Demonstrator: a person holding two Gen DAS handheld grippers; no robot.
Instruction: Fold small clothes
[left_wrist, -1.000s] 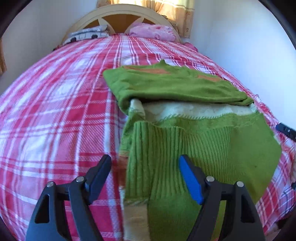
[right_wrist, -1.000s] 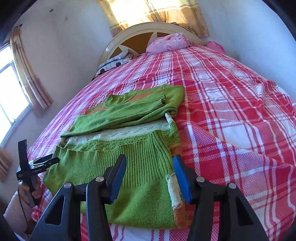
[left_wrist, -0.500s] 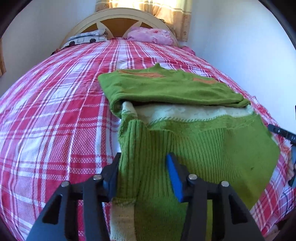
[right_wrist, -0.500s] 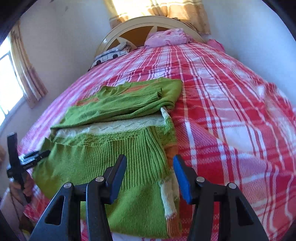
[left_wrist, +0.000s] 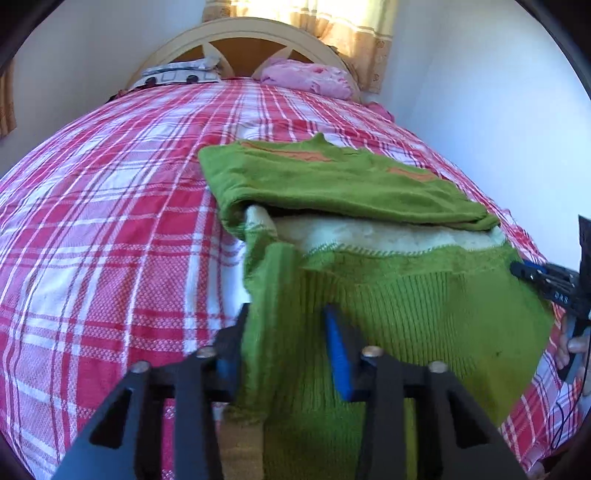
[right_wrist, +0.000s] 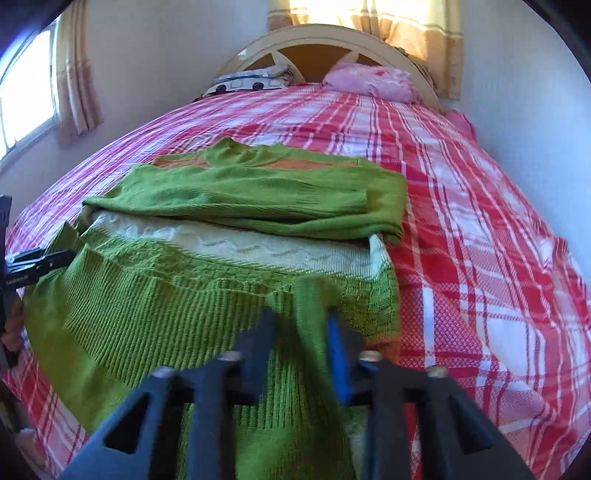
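The green sweater (left_wrist: 388, 295) lies on the bed (left_wrist: 110, 229), toward the near edge, with its upper part and sleeves already folded down across the cream band in the middle. The ribbed hem end points at me. My left gripper (left_wrist: 284, 343) sits at the sweater's left side edge, and its jaws have just been closing; a raised fold of the green knit stands between them, pinched up off the bed. My right gripper (right_wrist: 299, 343) is at the opposite side edge, near the orange-trimmed corner, and its jaws have also just been closing: I see a ridge of knit squeezed tightly between the black finger and the blue pad. So both grippers hold the hem end, one at each side. In each wrist view the other gripper shows at the frame's edge, level with the hem. Beyond the sweater, the red plaid bedspread runs up to two pillows (right_wrist: 369, 79) and a curved headboard (right_wrist: 314, 40).
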